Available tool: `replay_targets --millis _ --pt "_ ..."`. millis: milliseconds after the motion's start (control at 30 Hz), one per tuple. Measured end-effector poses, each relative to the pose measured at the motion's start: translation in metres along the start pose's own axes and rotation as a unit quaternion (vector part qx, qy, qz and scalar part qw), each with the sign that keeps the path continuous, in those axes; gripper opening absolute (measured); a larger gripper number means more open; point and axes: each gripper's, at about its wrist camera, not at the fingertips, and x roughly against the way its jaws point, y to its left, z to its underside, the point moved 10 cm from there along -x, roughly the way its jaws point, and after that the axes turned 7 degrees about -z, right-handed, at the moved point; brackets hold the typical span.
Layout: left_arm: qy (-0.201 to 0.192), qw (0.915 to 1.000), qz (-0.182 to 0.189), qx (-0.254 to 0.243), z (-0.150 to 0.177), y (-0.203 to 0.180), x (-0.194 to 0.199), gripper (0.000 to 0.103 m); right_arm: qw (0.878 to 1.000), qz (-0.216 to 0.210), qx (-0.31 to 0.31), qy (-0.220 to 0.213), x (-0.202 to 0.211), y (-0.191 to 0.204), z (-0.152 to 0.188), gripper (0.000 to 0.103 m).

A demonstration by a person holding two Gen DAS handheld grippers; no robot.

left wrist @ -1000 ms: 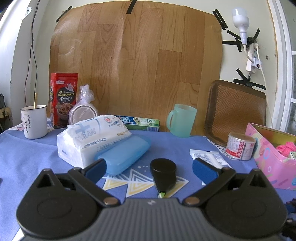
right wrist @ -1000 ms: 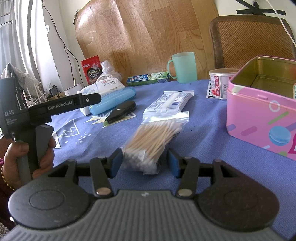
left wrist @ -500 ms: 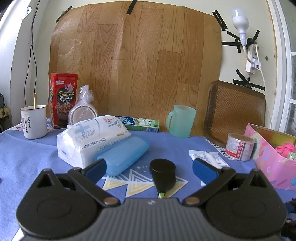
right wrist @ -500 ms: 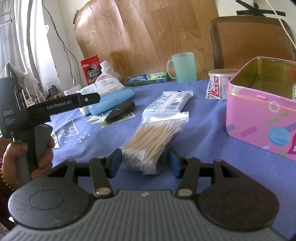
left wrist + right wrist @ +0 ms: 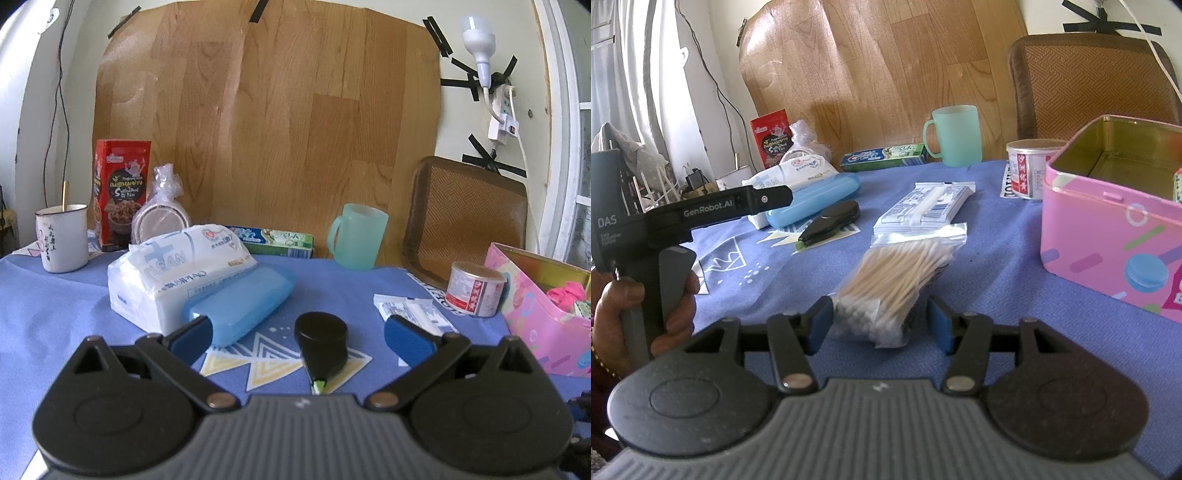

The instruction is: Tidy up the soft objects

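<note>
A clear bag of cotton swabs [image 5: 897, 273] lies on the blue cloth. My right gripper [image 5: 879, 325] is open, its fingers on either side of the bag's near end, a gap on each side. A flat white packet [image 5: 925, 208] lies just beyond the bag; it also shows in the left wrist view [image 5: 413, 312]. The pink tin [image 5: 1108, 229] stands open at right, with a pink soft item [image 5: 567, 295] inside. My left gripper [image 5: 297, 338] is open and empty above a black clip-like object [image 5: 323, 338]. A wet-wipes pack [image 5: 177, 273] sits left.
A blue case [image 5: 240, 306] leans on the wipes pack. A toothpaste box [image 5: 275, 242], green mug [image 5: 358, 240], white mug [image 5: 62, 238], red snack box [image 5: 120, 192], small can [image 5: 474, 293] and a brown tray [image 5: 465, 221] stand along the back.
</note>
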Motion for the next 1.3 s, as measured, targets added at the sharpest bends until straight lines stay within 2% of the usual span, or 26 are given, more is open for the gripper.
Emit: replay_targets --millis 67,167,233,300,367,400,433,467,500,567,667,733,833,900,933,967,1000,1033,1067,1100,1167,1300 --pt "0.016 0.9998 0.011 -0.001 0.002 -0.002 0.0 0.103 1.0 0.004 0.008 -0.006 0.005 0.001 0.0 0.067" --pt "0.042 0.9966 0.07 0.011 0.006 -0.019 0.013 0.102 0.999 0.007 0.034 -0.007 0.012 0.009 0.002 0.072" --pt "0.061 0.9908 0.121 0.01 0.009 -0.04 0.024 0.102 0.998 0.022 0.058 0.001 0.013 0.011 0.004 0.072" --pt "0.096 0.9807 0.17 0.007 0.015 -0.064 0.029 0.097 0.997 0.039 0.067 0.013 0.008 0.008 0.006 0.072" --pt "0.133 0.97 0.203 0.007 0.023 -0.082 0.027 0.086 0.997 0.042 0.063 0.021 0.002 0.006 0.007 0.07" --pt "0.15 0.9652 0.214 0.009 0.028 -0.09 0.025 0.081 0.997 0.039 0.061 0.026 -0.001 0.007 0.007 0.062" --pt "0.166 0.9605 0.223 0.01 0.034 -0.097 0.022 0.065 0.997 0.039 0.065 0.027 -0.002 0.009 0.008 0.052" --pt "0.184 0.9551 0.232 0.011 0.04 -0.103 0.018 0.051 0.996 0.041 0.075 0.028 -0.004 0.01 0.008 0.032" --pt "0.2 0.9496 0.242 0.011 0.045 -0.11 0.015 0.049 0.995 0.045 0.083 0.028 -0.004 0.013 0.008 0.031" --pt "0.186 0.9527 0.241 0.005 0.042 -0.117 0.019 0.048 0.994 0.062 0.093 0.019 -0.003 0.015 0.007 0.029" --pt "0.134 0.9555 0.262 -0.019 0.017 -0.135 0.039 0.048 0.987 0.093 0.125 -0.038 0.019 0.018 -0.007 0.029" --pt "0.099 0.9538 0.282 -0.027 -0.004 -0.152 0.051 0.049 0.979 0.118 0.149 -0.079 0.038 0.018 -0.02 0.029" --pt "0.076 0.947 0.31 -0.039 -0.03 -0.182 0.055 0.052 0.964 0.163 0.164 -0.127 0.065 0.004 -0.041 0.029" --pt "0.071 0.943 0.321 -0.05 -0.04 -0.209 0.048 0.059 0.959 0.193 0.162 -0.132 0.074 -0.016 -0.052 0.029" --pt "0.068 0.9416 0.324 -0.06 -0.043 -0.224 0.042 0.068 0.956 0.208 0.157 -0.132 0.077 -0.028 -0.058 0.03" --pt "0.064 0.9429 0.319 -0.07 -0.045 -0.238 0.033 0.074 0.953 0.226 0.153 -0.134 0.079 -0.043 -0.065 0.032" --pt "0.06 0.9477 0.305 -0.075 -0.045 -0.246 0.023 0.075 0.946 0.254 0.152 -0.133 0.078 -0.061 -0.072 0.04" --pt "0.06 0.9537 0.284 -0.079 -0.043 -0.252 0.013 0.075 0.938 0.29 0.149 -0.122 0.075 -0.081 -0.076 0.044" --pt "0.069 0.9584 0.267 -0.075 -0.04 -0.253 0.004 0.074 0.93 0.323 0.139 -0.107 0.073 -0.101 -0.078 0.045" --pt "0.082 0.9599 0.261 -0.06 -0.036 -0.249 0.001 0.074 0.928 0.338 0.119 -0.103 0.076 -0.117 -0.08 0.044" --pt "0.09 0.9579 0.271 -0.032 -0.031 -0.231 0.001 0.074 0.937 0.315 0.074 -0.127 0.09 -0.129 -0.079 0.044" --pt "0.073 0.9715 0.225 -0.007 -0.023 -0.16 0.002 0.075 0.943 0.285 0.07 -0.159 0.1 -0.115 -0.075 0.044"
